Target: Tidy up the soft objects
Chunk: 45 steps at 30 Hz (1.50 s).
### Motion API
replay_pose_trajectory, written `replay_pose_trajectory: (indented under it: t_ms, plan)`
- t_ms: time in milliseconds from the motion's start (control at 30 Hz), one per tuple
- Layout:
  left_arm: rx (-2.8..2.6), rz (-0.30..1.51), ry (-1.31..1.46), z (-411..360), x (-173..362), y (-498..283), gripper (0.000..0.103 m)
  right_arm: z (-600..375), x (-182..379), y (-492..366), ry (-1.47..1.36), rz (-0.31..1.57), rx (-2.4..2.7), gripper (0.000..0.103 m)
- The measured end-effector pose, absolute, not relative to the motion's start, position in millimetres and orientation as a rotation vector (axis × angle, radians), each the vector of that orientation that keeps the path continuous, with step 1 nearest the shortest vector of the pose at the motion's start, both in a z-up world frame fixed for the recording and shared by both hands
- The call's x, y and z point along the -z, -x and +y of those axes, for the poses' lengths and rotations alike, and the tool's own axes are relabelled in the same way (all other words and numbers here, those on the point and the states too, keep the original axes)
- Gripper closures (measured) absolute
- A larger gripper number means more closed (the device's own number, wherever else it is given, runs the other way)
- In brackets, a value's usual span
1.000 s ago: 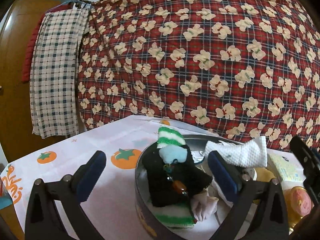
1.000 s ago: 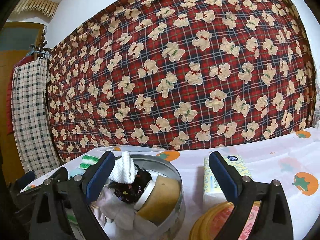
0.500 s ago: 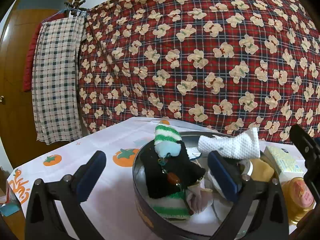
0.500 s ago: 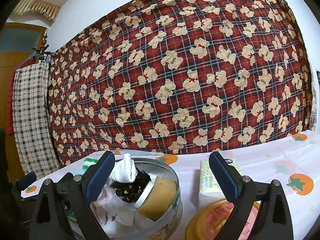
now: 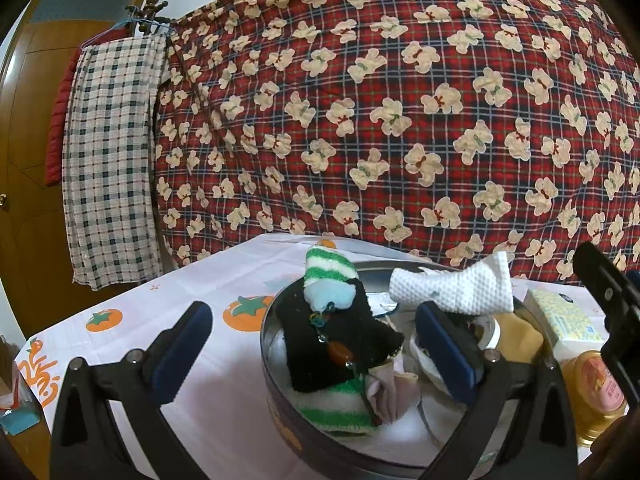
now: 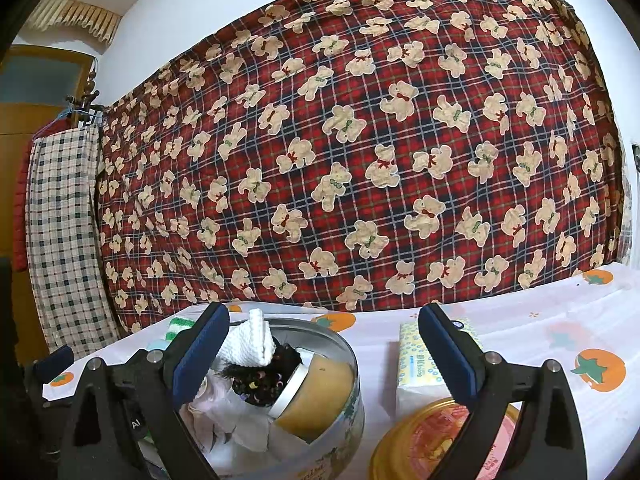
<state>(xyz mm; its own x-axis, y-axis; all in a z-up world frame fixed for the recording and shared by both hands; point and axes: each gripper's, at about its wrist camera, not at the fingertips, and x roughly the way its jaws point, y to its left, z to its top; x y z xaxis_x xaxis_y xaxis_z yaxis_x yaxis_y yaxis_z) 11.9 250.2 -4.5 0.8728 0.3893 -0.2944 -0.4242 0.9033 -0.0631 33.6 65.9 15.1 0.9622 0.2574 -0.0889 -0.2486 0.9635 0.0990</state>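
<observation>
1. The left wrist view looks forward along the left claw (image 5: 312, 344) from low over the tabletop (image 5: 192, 304), close above the round tin (image 5: 276, 408), which fills the frame from 5 to 6 o'clock.
2. The right wrist view looks forward along the right claw (image 6: 324, 352), just as low and near, from further right: the tin (image 6: 352, 396) sits at 7 o'clock, the tissue pack (image 6: 416, 360) and yellow lid (image 6: 404, 452) around 5.
3. Both face the bear-print blanket (image 5: 400, 120) behind the tabletop.
4. Shared: tin, white cloth (image 5: 460, 288), tissue pack, lid, blanket, checked cloth (image 6: 60, 240) at 9 o'clock.
</observation>
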Motion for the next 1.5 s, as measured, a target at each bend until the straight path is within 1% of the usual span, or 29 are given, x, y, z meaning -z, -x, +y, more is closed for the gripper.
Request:
replay_pose_trajectory:
  t_ms: [1500]
  plan:
    - [-0.44,0.297,0.113,247.8,5.1,-10.9,0.0,61.9,-15.5,-33.1,-0.095,0.105,-0.257,0.005]
